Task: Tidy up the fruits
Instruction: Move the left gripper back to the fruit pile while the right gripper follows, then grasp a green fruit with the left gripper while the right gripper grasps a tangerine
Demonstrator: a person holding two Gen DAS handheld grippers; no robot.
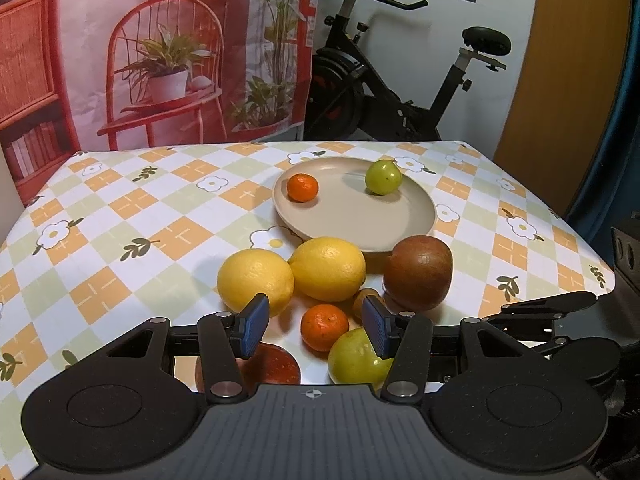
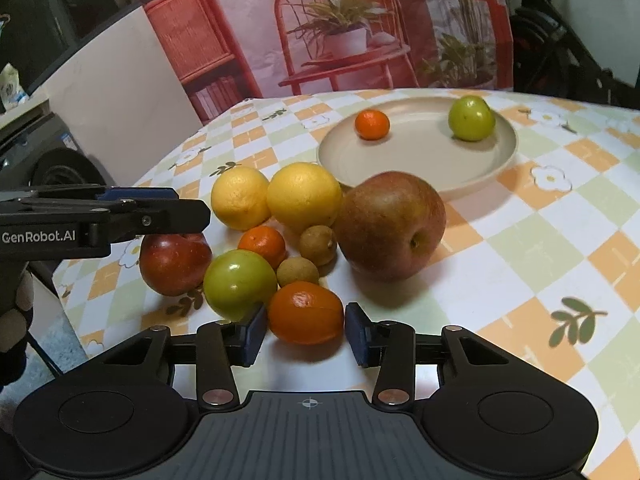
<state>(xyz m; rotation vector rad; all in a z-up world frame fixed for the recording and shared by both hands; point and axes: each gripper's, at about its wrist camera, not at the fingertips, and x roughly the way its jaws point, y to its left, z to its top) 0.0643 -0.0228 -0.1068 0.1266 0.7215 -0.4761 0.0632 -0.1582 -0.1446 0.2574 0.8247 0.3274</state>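
Low in the right wrist view, the right gripper (image 2: 306,334) brackets a small orange tangerine (image 2: 306,312) without visibly pressing it, below the beige round plate (image 2: 404,168) at upper right, while the left gripper (image 1: 316,326) hangs unclenched over the fruit pile.

— Looks like a room in a home, used also for recording.

— Seen where?

— Far right, behind the table (image 1: 120,216): an exercise bike (image 1: 400,80) against a white wall. Far left: a hanging printed backdrop (image 1: 160,40) with a red chair, potted plants and a shelf, only a picture on cloth. On the table, a checked cloth with flowers and leaves, a beige plate (image 1: 400,236) and loose fruit (image 1: 326,268). In the right wrist view, far left, maybe a washing machine (image 2: 52,160), but too blurred to tell.
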